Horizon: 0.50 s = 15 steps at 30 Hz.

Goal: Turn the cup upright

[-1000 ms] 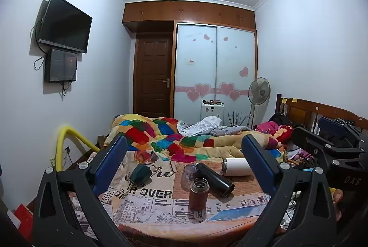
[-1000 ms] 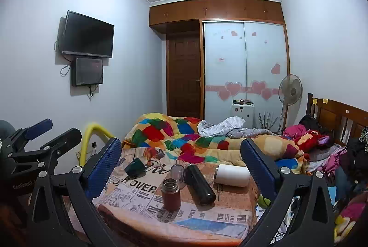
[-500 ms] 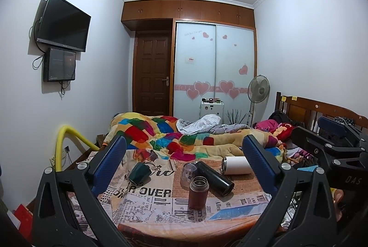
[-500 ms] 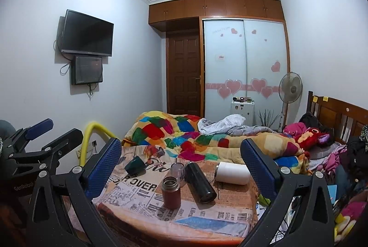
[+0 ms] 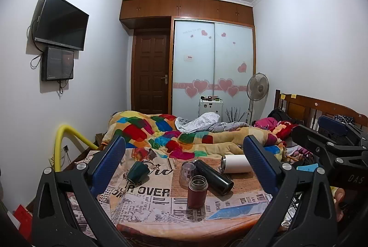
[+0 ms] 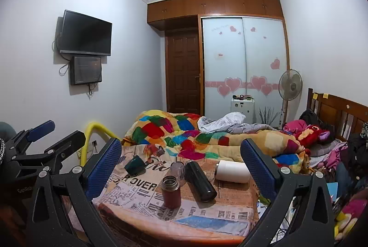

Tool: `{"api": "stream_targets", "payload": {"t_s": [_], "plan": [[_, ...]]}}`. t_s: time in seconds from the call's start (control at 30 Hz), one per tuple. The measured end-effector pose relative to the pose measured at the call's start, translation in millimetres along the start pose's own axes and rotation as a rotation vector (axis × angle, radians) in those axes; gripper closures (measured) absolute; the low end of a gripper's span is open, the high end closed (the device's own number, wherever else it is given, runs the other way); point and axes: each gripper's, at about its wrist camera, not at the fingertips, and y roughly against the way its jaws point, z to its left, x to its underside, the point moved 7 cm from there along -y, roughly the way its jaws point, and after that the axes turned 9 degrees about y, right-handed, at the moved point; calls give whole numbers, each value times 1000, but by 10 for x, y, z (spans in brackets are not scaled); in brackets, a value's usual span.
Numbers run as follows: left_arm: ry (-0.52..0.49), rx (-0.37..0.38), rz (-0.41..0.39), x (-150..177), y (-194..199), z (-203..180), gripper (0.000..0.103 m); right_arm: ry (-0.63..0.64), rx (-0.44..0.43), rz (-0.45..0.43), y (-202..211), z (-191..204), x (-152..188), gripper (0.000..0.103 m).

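A small table with a newspaper-print cloth holds several cups. A dark green cup lies on its side at the left. A black flask and a white flask also lie on their sides. A maroon flask stands upright in front, with a clear glass just behind it. My left gripper and right gripper are both open and empty, held back from the table's near edge.
A bed with a colourful quilt lies right behind the table. A yellow pipe curves at the left. A wooden headboard and piled clothes are at the right. A standing fan and wardrobe are at the back.
Both views have shifted only slightly; the scene sits a touch lower in frame. No object on the table has moved and both grippers stay open.
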Motion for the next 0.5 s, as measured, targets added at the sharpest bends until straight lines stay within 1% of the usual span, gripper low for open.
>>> {"api": "stream_targets", "payload": {"t_s": [0.5], "plan": [[6, 5, 13, -5, -34, 0, 0, -4, -1, 4, 10, 1, -10, 0]]}}
